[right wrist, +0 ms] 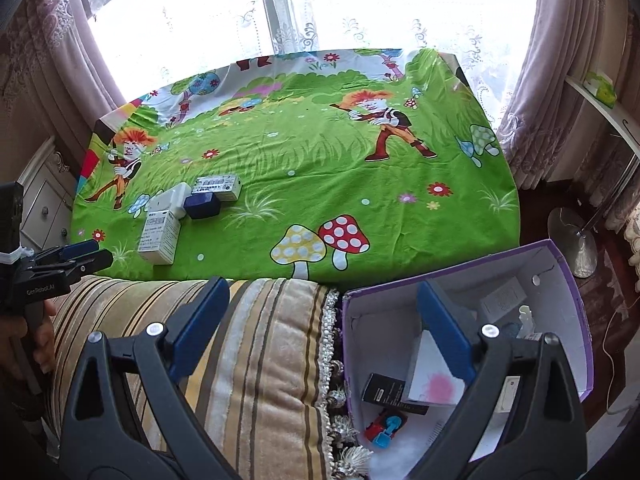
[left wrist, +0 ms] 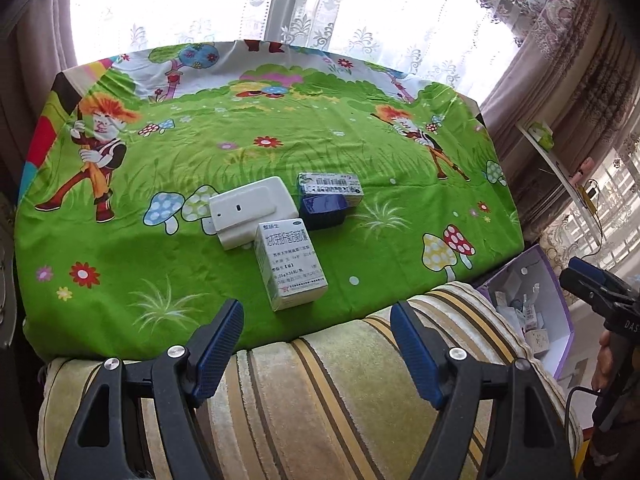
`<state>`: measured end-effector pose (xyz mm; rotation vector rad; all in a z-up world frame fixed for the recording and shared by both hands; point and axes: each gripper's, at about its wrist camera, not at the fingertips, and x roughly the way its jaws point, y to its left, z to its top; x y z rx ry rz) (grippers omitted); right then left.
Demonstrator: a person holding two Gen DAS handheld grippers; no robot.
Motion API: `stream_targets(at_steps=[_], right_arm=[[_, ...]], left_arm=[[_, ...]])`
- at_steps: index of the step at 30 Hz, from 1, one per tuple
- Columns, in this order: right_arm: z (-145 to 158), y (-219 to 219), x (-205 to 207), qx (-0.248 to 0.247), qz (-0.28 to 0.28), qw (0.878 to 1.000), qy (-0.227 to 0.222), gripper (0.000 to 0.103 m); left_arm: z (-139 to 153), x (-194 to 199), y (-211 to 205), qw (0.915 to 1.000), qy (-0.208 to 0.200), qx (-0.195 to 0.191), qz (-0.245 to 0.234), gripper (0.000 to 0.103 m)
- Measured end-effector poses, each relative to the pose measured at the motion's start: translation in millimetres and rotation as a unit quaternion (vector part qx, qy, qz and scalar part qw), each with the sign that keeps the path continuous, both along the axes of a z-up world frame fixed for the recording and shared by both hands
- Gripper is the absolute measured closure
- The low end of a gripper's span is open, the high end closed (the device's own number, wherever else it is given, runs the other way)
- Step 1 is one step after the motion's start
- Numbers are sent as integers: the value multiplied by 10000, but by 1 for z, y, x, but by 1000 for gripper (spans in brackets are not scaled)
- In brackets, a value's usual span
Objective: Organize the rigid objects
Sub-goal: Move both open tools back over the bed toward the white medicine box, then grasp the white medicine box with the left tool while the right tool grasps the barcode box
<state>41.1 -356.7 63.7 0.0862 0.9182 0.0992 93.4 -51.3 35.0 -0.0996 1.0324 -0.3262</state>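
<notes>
Hovering over the striped cushion (left wrist: 320, 400), the left tongs (left wrist: 316, 344) stand wide open and empty, and the right tongs (right wrist: 320, 332) are likewise spread with nothing between them, poised over the edge of the purple storage box (right wrist: 576, 280). Four rigid items sit tightly clustered on the cartoon-print cloth of the worktop (left wrist: 120, 248): a white medicine carton (left wrist: 292, 266) nearest, a white plastic device (left wrist: 252, 208) touching it, a dark blue case (left wrist: 324, 210) and a barcoded box (left wrist: 332, 186) just behind. Because they abut, a reach for the carton may nudge its neighbours or pinch two at once. The loose cloth could also bunch under a fingertip, and the cushion's raised edge may snag low-travelling tongs. The purple box already holds clutter, so a drop could land awkwardly.
</notes>
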Motion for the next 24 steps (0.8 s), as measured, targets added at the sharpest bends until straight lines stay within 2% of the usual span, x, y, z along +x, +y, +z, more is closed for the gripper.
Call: stream_targets(at_steps=[5, 15, 22, 24], right_arm=[[-3, 24, 15, -76, 251, 9996, 52, 7], [-10, 58, 51, -148, 633, 9978, 103, 7], [-25, 86, 79, -292, 988, 9944, 240, 7], [-28, 93, 88, -294, 1024, 9939, 279, 7]], left_arm=[[-14, 19, -4, 9989, 412, 4, 210, 26], [-52, 61, -14, 9920, 1071, 334, 572, 26], [-68, 82, -16, 9896, 1256, 378, 588, 27], [-72, 84, -17, 9897, 1261, 380, 565, 32]])
